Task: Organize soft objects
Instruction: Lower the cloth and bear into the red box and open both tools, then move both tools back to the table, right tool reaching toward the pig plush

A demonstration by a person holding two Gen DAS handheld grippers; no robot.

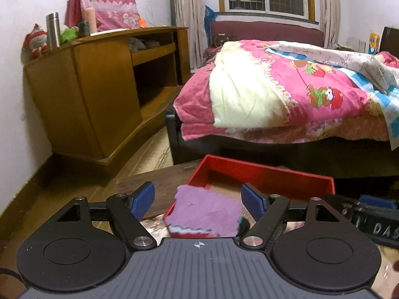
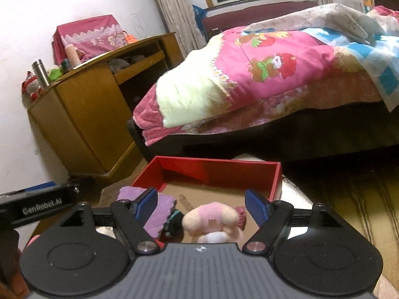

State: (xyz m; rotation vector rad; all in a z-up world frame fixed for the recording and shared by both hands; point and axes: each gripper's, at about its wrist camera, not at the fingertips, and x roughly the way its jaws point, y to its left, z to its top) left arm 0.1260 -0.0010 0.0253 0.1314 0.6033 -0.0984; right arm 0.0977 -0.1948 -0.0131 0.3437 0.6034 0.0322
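Note:
A purple cloth [image 1: 205, 211] lies over the near left corner of a shallow red box [image 1: 274, 177] on a low table. My left gripper [image 1: 198, 199] is open, its blue fingers standing either side of the cloth. In the right wrist view the same cloth [image 2: 154, 211] sits at the box's [image 2: 212, 169] left front, beside a dark teal item [image 2: 173, 220]. A pink and cream plush toy [image 2: 214, 220] lies in the box's front part. My right gripper [image 2: 202, 205] is open, with the plush between and just below its fingers.
A bed with a pink quilt [image 1: 286, 87] stands behind the table. A wooden cabinet [image 1: 99, 92] with a flask and toys on top is at the left wall. The right gripper's body [image 1: 369, 214] shows at the right of the left wrist view.

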